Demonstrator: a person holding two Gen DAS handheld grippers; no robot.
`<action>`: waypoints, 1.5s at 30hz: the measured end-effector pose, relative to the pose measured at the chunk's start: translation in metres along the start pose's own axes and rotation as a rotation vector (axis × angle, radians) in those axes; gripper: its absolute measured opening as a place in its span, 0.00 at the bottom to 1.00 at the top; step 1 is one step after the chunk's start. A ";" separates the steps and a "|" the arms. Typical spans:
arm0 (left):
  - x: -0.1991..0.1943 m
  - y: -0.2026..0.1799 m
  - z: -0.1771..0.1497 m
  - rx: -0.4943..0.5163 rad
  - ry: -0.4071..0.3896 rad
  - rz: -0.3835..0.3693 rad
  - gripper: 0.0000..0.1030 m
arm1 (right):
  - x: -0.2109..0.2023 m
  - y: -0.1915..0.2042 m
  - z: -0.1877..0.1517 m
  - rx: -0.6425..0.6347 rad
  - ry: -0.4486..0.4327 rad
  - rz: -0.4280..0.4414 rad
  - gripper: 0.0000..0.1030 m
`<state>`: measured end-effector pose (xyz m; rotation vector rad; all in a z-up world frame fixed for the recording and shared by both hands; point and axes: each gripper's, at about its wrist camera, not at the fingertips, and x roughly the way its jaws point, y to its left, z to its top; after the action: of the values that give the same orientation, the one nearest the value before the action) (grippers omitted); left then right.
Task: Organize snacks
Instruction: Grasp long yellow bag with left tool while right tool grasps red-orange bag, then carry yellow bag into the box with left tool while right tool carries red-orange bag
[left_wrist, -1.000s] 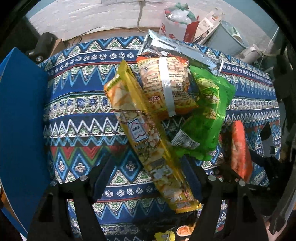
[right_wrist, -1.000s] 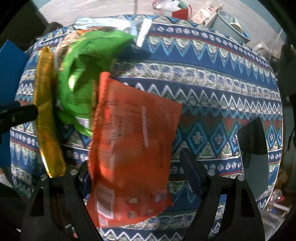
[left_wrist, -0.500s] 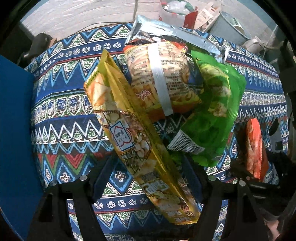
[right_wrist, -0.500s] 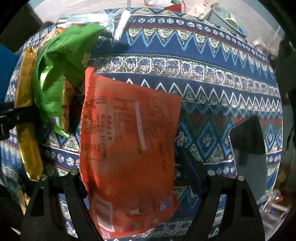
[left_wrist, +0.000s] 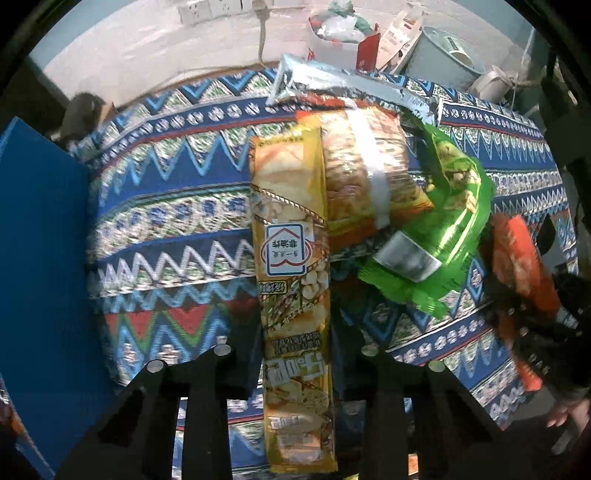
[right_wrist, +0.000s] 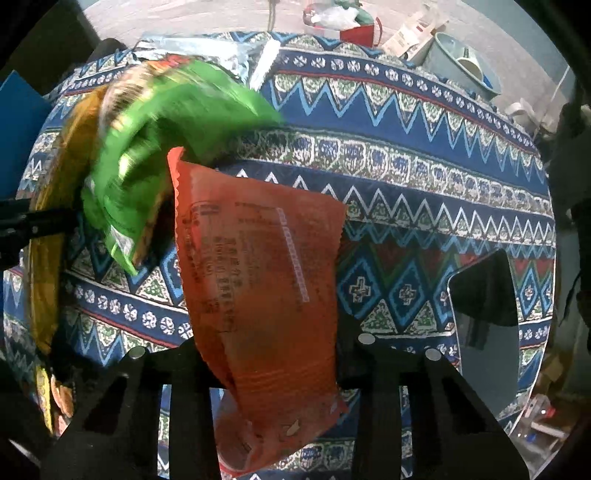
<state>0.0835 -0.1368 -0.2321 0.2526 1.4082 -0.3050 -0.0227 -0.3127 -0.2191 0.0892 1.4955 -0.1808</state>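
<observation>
— Where is there room to pass?

— On the patterned blue zigzag tablecloth (right_wrist: 406, 122) right of the flat orange foil packet (right_wrist: 258, 280); bare cloth runs to the far edge; only a dark glossy tablet (right_wrist: 484, 317) lies near the right rim.

— And on the left?

— A strip of bare cloth, hemmed in by a flat blue board (left_wrist: 40, 258) and the long yellow snack packet (left_wrist: 291, 258); behind that packet the heap blocks the way (crumpled green bag (left_wrist: 443, 236), silver foil bag (left_wrist: 351, 83)).

yellow packet (left_wrist: 291, 280), green packet (left_wrist: 447, 236), orange packet (right_wrist: 258, 295); blue zigzag-patterned cloth (left_wrist: 173, 236).
</observation>
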 end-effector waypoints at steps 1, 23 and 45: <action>-0.003 0.001 -0.001 0.009 -0.011 0.010 0.30 | -0.003 0.001 0.005 -0.002 -0.008 -0.001 0.33; -0.100 0.043 -0.027 0.043 -0.190 0.069 0.30 | -0.082 0.043 0.034 -0.055 -0.176 0.032 0.33; -0.170 0.101 -0.044 -0.040 -0.328 0.091 0.30 | -0.119 0.099 0.052 -0.124 -0.253 0.105 0.33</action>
<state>0.0556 -0.0165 -0.0714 0.2212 1.0744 -0.2311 0.0377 -0.2161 -0.1020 0.0432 1.2434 -0.0132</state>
